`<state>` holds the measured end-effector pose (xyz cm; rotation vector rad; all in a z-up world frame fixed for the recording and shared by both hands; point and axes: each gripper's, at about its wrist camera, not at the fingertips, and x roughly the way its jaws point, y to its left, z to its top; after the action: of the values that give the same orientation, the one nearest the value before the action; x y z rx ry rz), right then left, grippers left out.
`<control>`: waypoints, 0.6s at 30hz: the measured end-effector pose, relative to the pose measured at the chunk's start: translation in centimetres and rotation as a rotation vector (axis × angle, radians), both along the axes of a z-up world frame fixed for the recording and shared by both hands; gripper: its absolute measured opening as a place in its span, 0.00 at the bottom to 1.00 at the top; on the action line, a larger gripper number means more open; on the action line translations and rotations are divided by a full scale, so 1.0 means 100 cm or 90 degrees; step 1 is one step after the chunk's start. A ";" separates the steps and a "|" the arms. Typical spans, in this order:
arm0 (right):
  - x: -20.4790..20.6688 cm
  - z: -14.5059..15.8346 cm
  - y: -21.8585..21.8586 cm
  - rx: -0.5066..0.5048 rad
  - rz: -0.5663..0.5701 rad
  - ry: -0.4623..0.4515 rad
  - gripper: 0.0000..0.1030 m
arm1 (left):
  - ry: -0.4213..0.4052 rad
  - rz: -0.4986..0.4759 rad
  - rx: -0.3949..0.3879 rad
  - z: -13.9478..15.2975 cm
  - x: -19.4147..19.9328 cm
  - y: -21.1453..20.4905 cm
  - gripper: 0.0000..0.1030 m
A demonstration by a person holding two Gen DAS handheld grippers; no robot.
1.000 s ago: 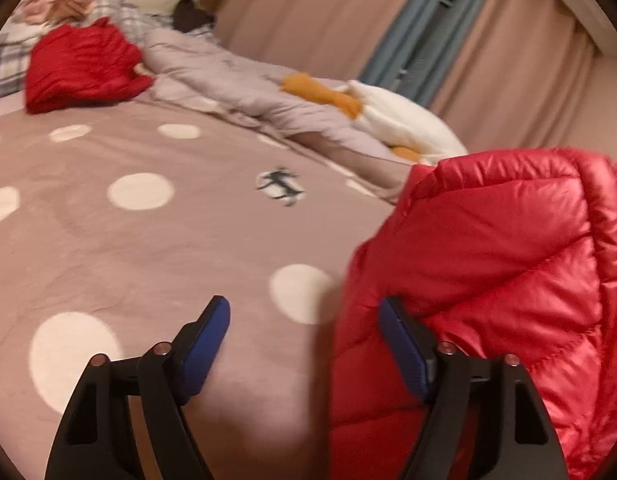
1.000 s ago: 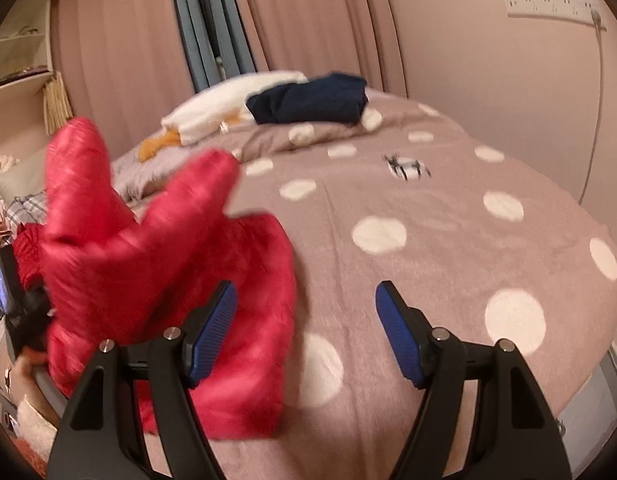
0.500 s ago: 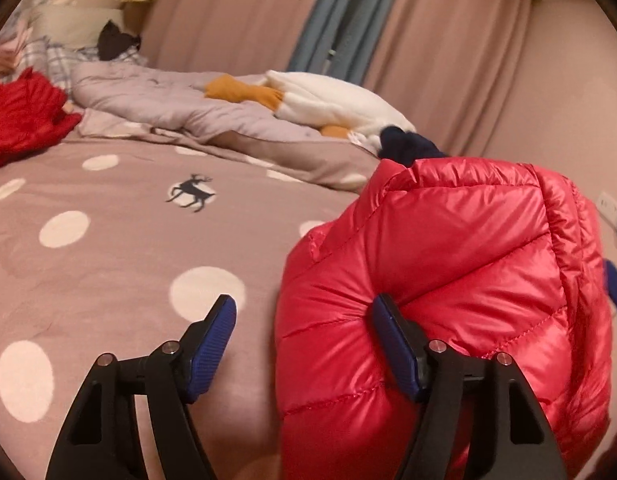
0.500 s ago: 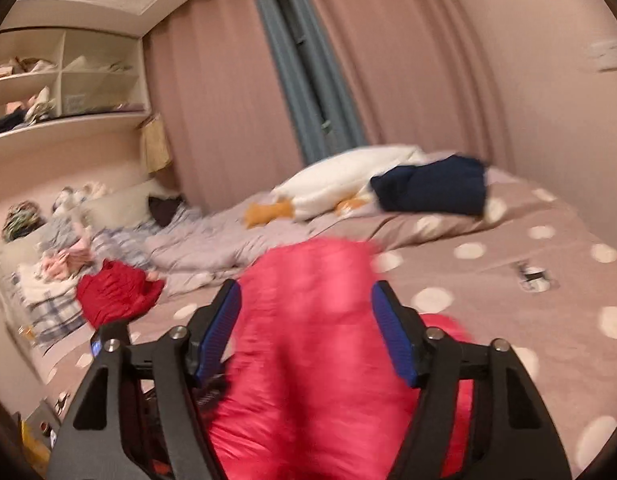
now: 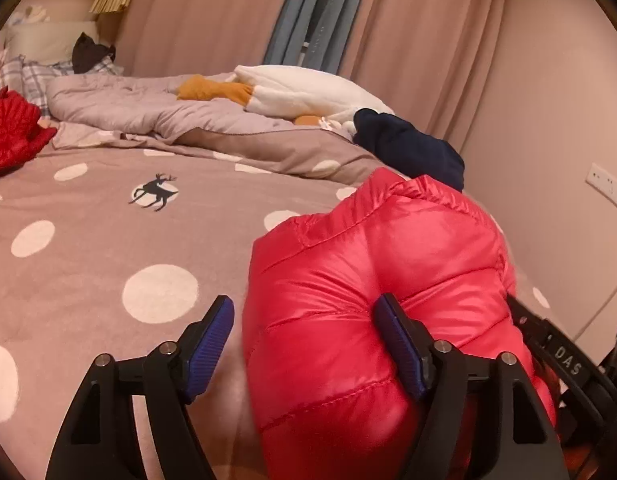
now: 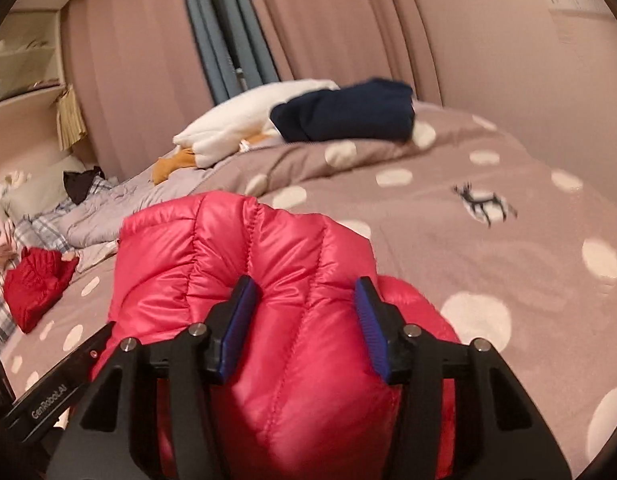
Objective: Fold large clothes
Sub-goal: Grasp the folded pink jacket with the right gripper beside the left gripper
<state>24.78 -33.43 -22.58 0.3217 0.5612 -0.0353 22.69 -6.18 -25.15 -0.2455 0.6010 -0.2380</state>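
The red puffer jacket (image 6: 292, 320), glossy and quilted in stitched channels, sits bunched in a thick mound on the polka-dot bedspread (image 5: 88, 248). The right gripper (image 6: 304, 320) has been closing and squeezes the jacket between its pads. The left gripper (image 5: 304, 344) stands apart, only its right pad touching the jacket. Gripper bodies read "DAS" and "GenRobot.AI".

My left wrist camera looks forward and slightly down along its fingers, low over the spotted bedspread (image 5: 88, 264), with the red puffer jacket (image 5: 388, 280) filling its lower right. My right wrist camera sits just as close behind that jacket (image 6: 268, 280), facing the same curtains (image 6: 328, 20). Both views share the jacket, the white pillow (image 5: 308, 92) and the folded navy garment (image 6: 348, 114).
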 end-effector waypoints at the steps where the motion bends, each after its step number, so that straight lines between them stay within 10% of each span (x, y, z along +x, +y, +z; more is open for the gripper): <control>1: 0.002 -0.005 -0.004 0.013 -0.006 0.009 0.52 | 0.005 -0.002 -0.009 -0.003 0.001 0.001 0.73; 18: 0.008 -0.039 -0.011 0.070 -0.007 0.065 0.58 | -0.019 0.013 0.035 -0.011 0.000 -0.016 0.74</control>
<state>25.57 -34.55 -26.47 0.4322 0.6635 -0.0323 22.67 -7.77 -26.24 -0.1948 0.5748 -0.2042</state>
